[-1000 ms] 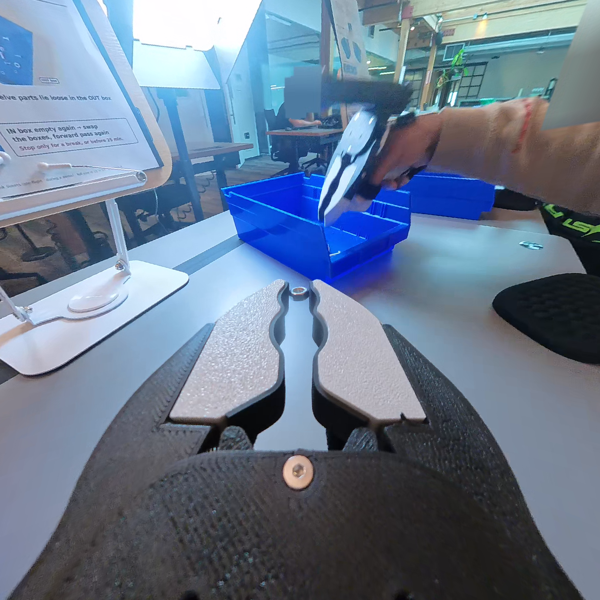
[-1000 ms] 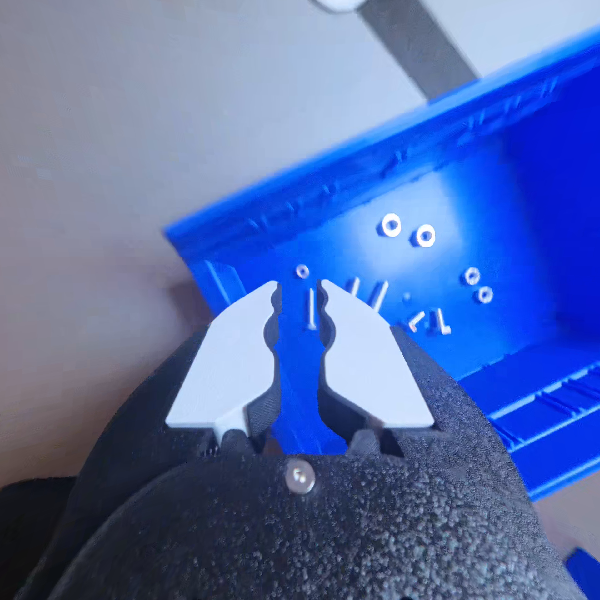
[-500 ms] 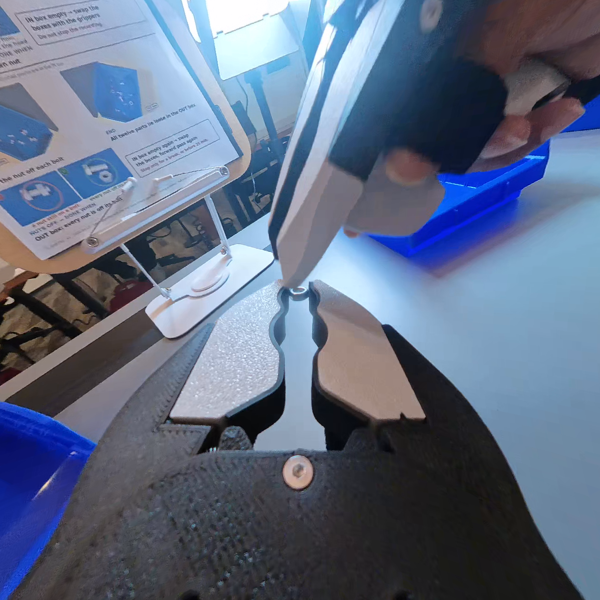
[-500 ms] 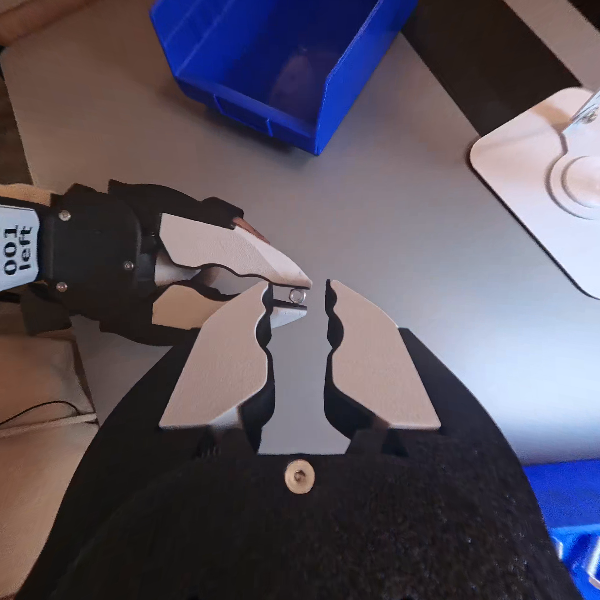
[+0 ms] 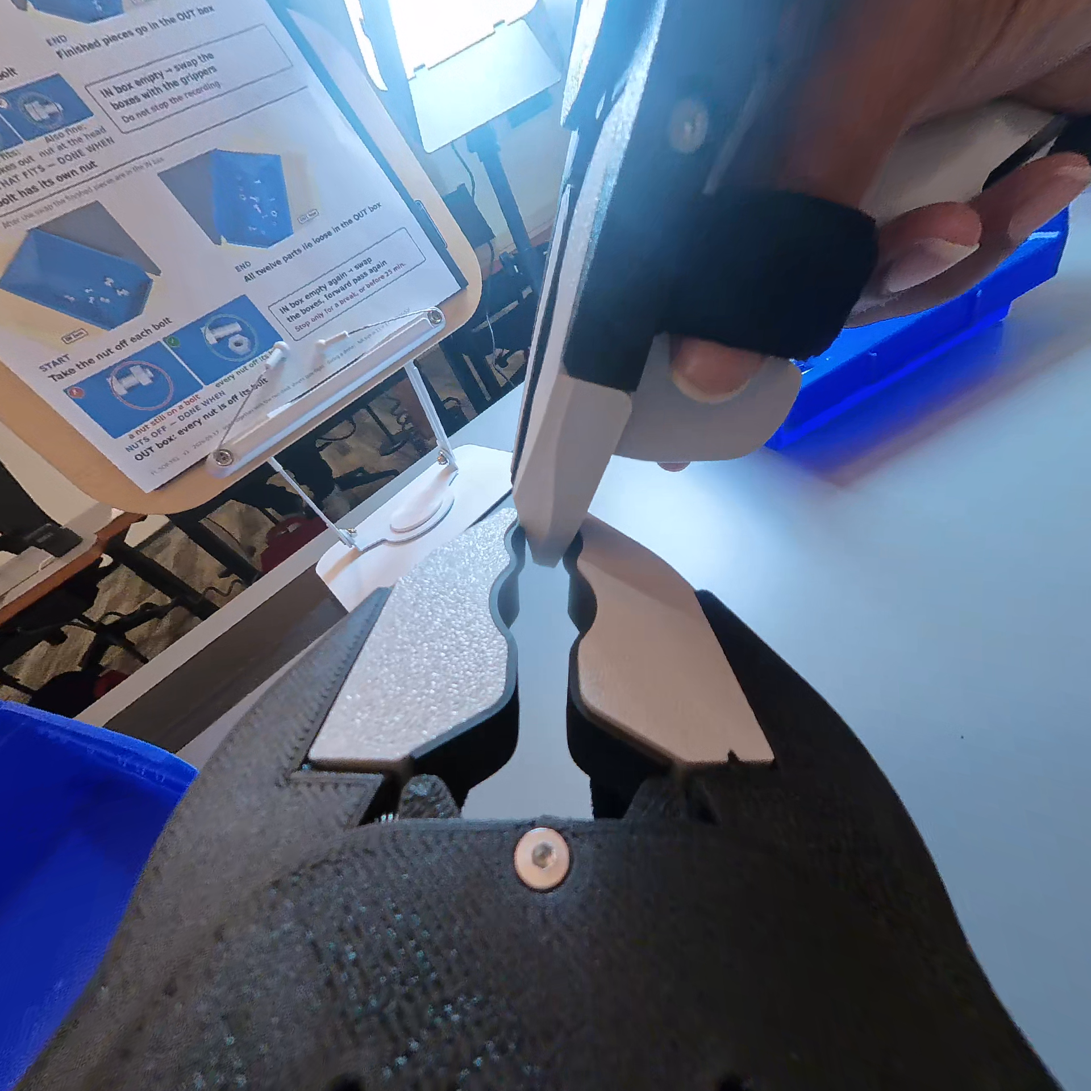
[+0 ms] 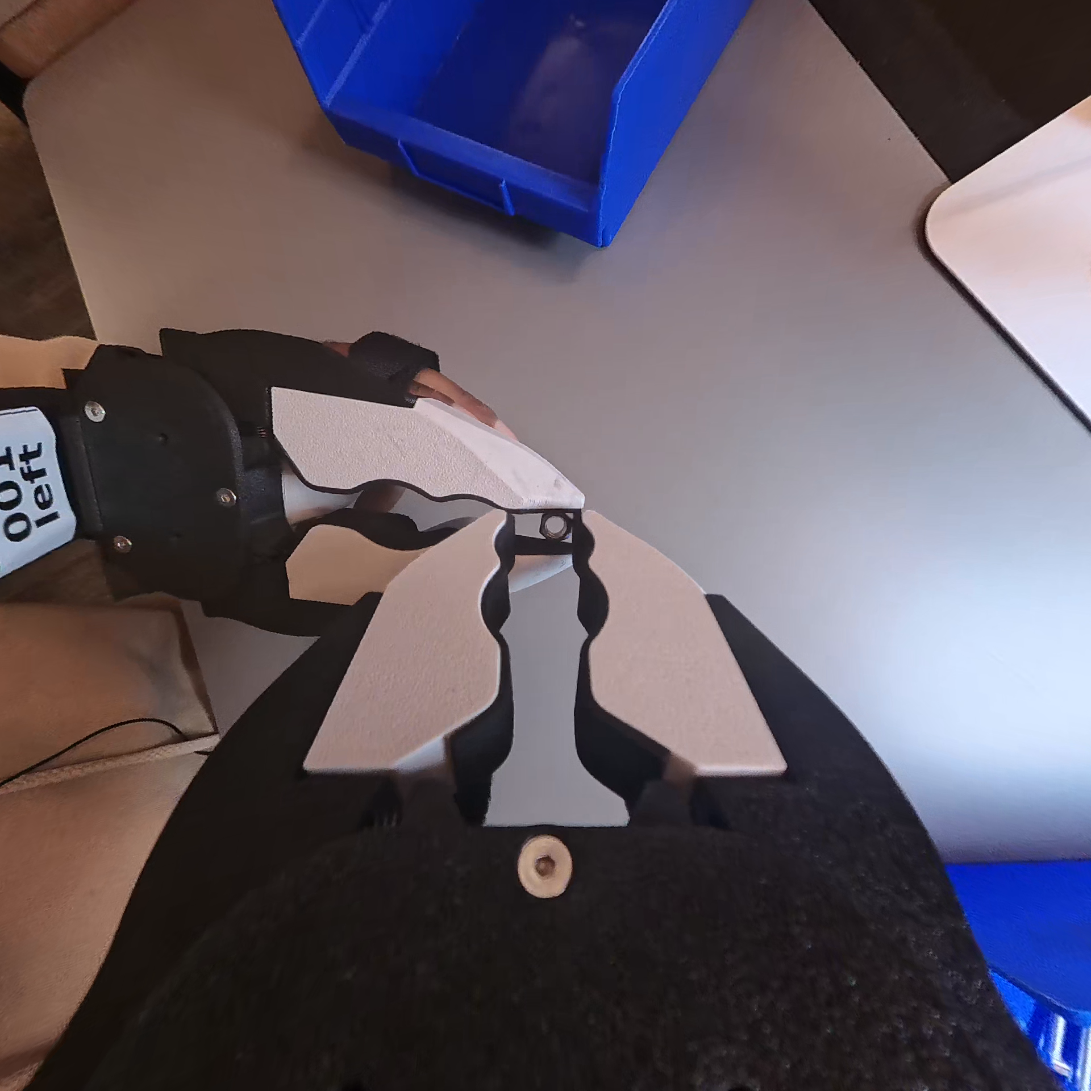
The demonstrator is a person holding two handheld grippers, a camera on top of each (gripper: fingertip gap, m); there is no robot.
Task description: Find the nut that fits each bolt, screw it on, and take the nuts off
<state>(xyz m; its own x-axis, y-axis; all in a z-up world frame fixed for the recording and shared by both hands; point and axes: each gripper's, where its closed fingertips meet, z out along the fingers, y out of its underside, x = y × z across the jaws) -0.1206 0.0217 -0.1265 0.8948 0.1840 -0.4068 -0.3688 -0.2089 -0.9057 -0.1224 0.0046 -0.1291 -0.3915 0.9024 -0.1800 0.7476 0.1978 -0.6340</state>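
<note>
The left tongs [image 6: 552, 534] clench a small steel nut [image 6: 555, 525] at their tips above the grey desk [image 6: 797, 448]. The right tongs [image 6: 543, 525] straddle that nut, a little parted, whether gripping it I cannot tell.

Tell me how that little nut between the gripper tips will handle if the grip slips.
The nut is a small shiny metal piece, so probably stiff and slippery against the smooth fingertips. It is pinched only at the very tips of the left gripper, so it could pop out. On the flat grey table it might bounce or roll away.
</note>
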